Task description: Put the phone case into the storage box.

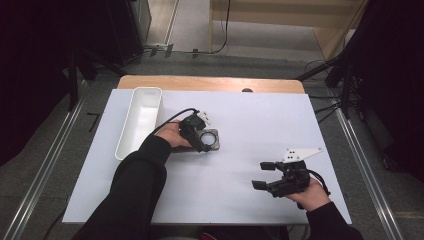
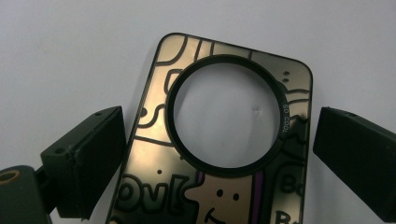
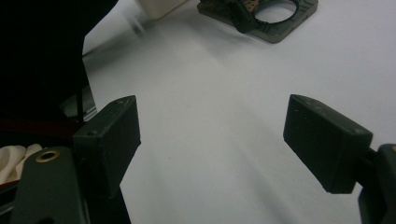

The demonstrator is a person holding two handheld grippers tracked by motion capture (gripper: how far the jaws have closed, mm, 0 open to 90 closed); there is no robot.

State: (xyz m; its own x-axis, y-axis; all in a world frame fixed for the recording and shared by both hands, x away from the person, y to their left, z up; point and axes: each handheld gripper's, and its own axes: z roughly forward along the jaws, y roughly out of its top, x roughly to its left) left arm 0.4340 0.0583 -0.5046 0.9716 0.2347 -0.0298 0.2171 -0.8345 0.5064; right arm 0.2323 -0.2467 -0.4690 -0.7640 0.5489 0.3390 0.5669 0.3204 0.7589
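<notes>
Near right: right gripper [image 1: 263,175] hovering, jaws wide apart, gripping nothing. Farther left: left gripper [image 1: 200,145] spread over the patterned card [image 2: 210,140], its 2 jaws flanking it, beside white tray [image 1: 131,135].

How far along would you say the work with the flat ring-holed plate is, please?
Early. The left gripper is down over the patterned plate, its jaws open on either side, not yet closed. The plate lies flat on the table beside the white tray. The right gripper waits open. Grasping and moving remain.
</notes>
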